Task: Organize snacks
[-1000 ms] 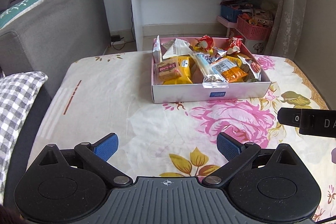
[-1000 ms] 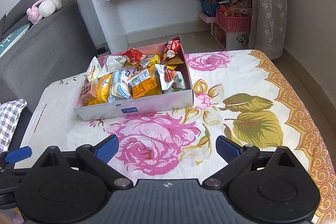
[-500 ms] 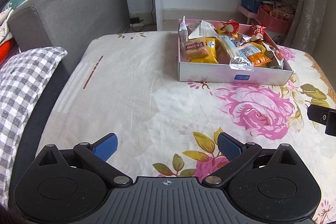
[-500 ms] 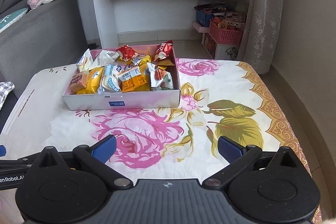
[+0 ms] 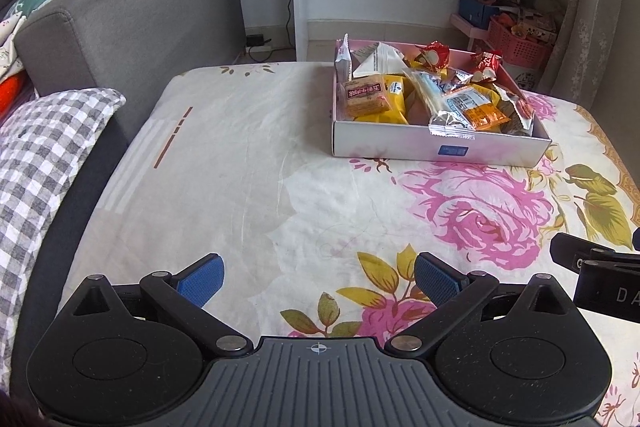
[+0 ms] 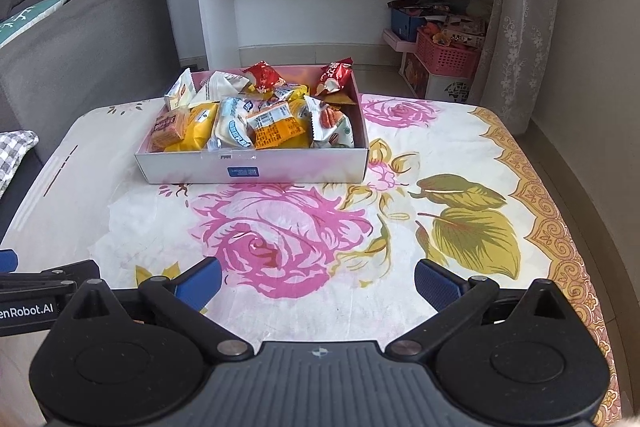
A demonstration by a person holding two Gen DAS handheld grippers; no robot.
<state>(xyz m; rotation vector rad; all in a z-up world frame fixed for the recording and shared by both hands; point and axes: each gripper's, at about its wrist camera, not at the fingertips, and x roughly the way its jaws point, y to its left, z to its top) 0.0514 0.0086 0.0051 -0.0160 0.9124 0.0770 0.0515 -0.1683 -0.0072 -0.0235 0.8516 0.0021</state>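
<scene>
Your left gripper and right gripper hang spread and empty, well short of the snack packets heaped in the cardboard box; whether sorting is pending or finished stays unsettled.

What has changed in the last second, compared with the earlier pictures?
Both views shifted: the left claw swung left, so the snack box now sits right of centre. The right claw turned to face the box more squarely. Nothing was grasped or released. Both claws stayed open and empty; the snacks stayed in the box.
</scene>
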